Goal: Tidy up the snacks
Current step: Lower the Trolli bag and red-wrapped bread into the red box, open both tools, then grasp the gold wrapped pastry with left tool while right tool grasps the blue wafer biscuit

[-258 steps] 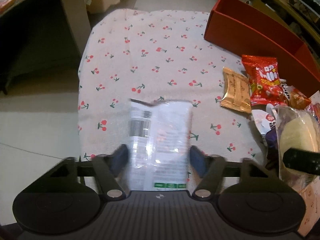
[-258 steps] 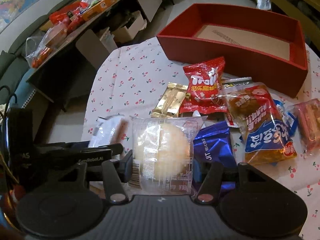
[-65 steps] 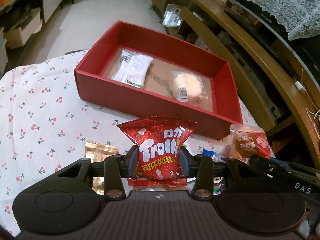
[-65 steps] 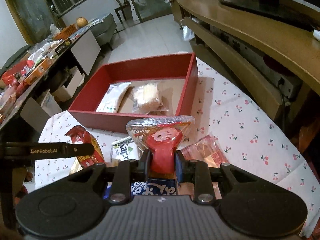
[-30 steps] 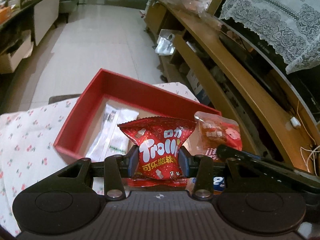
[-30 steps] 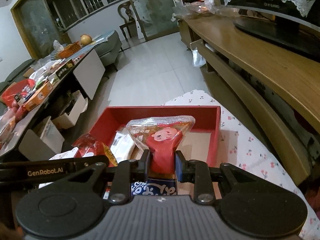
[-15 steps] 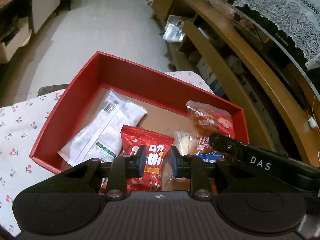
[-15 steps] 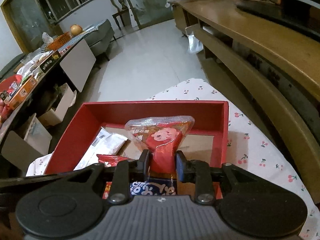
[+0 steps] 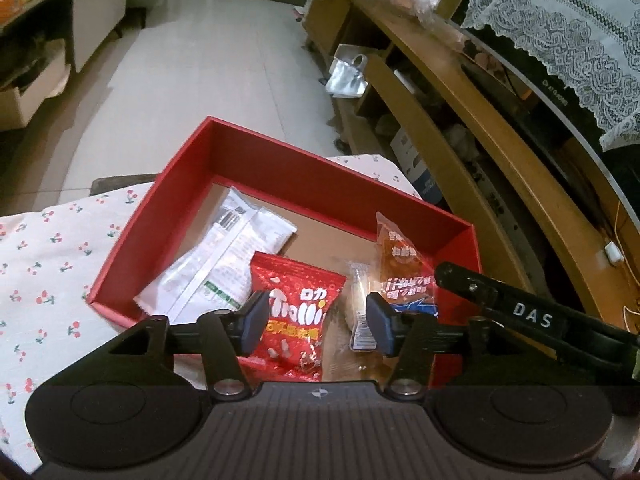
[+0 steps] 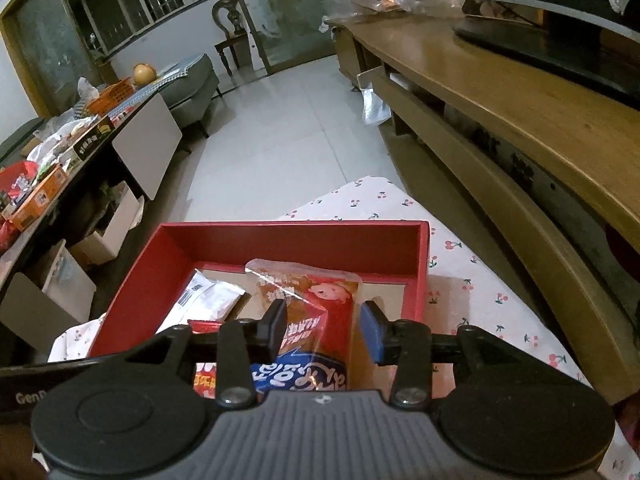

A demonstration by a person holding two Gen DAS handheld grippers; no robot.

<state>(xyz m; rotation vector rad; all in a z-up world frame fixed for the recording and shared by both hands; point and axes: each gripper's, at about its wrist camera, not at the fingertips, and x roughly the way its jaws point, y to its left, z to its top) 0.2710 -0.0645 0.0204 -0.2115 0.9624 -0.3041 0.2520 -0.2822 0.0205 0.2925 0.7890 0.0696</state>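
Both grippers hang over the red box [image 9: 168, 216], dropping snacks inside. Left gripper [image 9: 316, 322] jaws opening, clear of the red candy bag [image 9: 298, 316] lying in the box. Right gripper [image 10: 324, 330] jaws opening; orange snack packet [image 10: 316, 304] between them, slipping free, leaning boxward.

Four snack packets [image 9: 298, 312] inside the box [image 9: 248, 148], box on the tablecloth [image 9: 52, 264], perhaps near its edge.
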